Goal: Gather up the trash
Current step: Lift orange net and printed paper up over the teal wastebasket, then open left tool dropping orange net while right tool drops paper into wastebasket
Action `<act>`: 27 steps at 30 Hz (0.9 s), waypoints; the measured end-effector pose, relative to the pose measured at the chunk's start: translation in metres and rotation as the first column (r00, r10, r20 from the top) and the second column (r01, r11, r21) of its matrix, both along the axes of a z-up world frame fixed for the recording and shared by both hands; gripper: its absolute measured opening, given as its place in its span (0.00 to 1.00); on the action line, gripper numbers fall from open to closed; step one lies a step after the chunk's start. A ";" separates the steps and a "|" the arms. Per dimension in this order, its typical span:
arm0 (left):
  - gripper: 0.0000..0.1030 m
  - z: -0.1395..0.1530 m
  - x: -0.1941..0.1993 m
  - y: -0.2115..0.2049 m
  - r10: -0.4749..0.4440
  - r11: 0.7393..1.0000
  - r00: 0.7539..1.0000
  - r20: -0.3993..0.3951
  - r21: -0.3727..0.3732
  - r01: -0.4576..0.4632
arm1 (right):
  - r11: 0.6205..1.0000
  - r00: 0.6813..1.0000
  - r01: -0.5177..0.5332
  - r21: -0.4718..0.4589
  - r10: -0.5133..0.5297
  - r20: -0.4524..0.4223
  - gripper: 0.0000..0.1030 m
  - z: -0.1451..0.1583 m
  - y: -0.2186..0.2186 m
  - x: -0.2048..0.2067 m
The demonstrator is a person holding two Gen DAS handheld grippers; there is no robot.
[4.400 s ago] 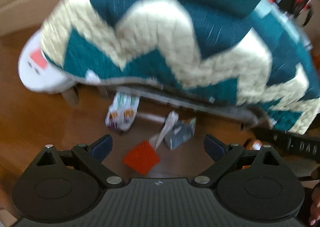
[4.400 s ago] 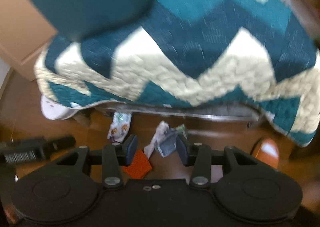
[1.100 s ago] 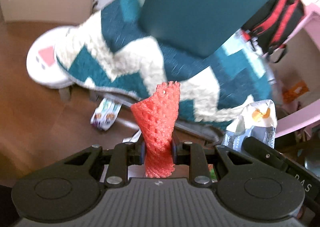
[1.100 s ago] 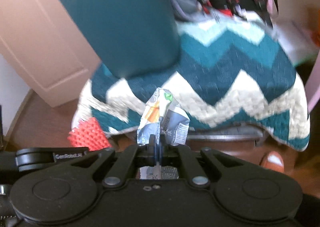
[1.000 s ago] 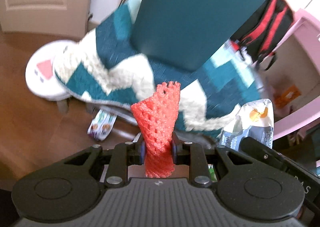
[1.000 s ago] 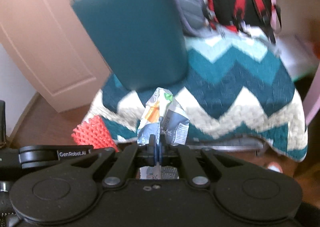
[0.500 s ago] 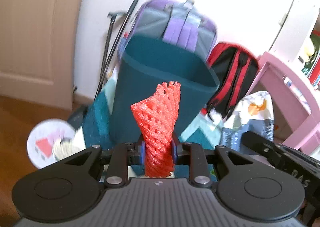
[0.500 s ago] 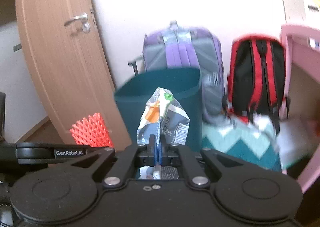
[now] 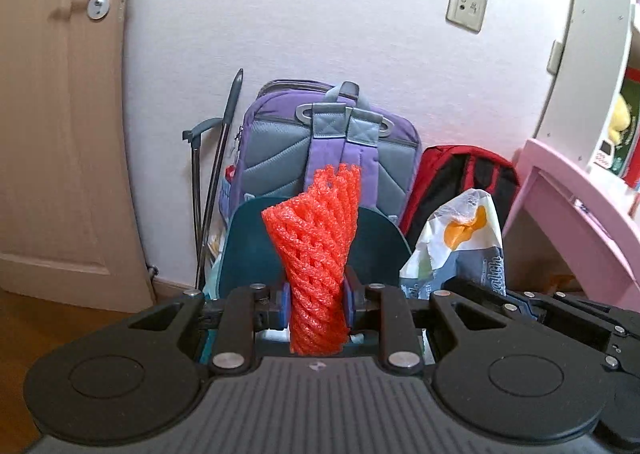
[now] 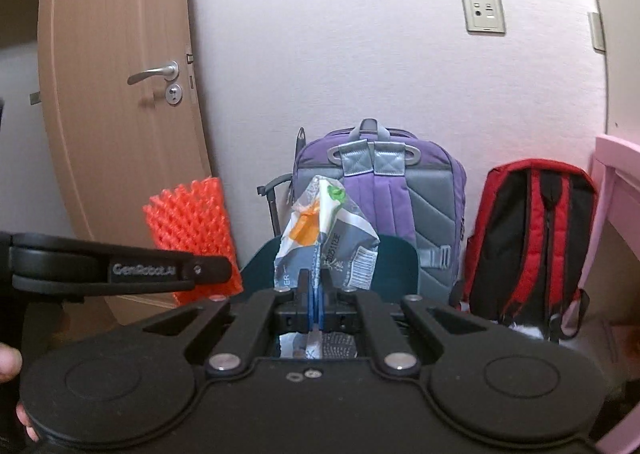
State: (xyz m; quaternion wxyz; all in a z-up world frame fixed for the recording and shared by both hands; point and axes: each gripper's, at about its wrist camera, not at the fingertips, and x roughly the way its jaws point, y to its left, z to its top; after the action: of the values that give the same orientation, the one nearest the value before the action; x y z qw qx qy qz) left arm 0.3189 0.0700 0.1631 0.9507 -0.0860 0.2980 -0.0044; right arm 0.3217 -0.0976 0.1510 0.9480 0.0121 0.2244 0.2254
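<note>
Teal bin (image 9: 248, 250) mostly hidden behind red foam net (image 9: 316, 254), crumpled wrapper (image 10: 328, 246)

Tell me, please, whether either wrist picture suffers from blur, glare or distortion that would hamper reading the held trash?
Left wrist view: sharp, evenly lit, no glare; the orange foam net reads clearly, though fisheye bends the door. Right wrist view: also sharp; the crumpled wrapper shows its barcode, and the wall socket looks slightly bowed.
</note>
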 end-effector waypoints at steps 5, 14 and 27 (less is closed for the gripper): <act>0.23 -0.015 0.042 0.008 -0.001 1.000 0.999 -0.054 0.003 0.001 | 1.000 0.999 0.001 -0.018 -0.001 -0.033 0.03 -0.012 0.013 0.037; 0.23 -0.067 0.106 0.016 -0.007 1.000 0.983 -0.184 0.007 0.008 | 0.999 0.992 -0.008 -0.051 0.002 -0.130 0.03 -0.054 0.023 0.090; 0.26 -0.115 0.149 0.016 -0.028 0.998 0.944 -0.328 0.043 0.045 | 0.993 0.965 -0.041 -0.112 0.010 -0.263 0.11 -0.097 0.037 0.124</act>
State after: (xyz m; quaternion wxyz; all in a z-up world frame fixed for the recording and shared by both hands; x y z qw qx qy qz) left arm 0.4681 0.0857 0.0484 0.8898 -0.0563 0.4529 -0.0002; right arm 0.4455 -0.0607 0.0537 0.9061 -0.0162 0.3608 0.2204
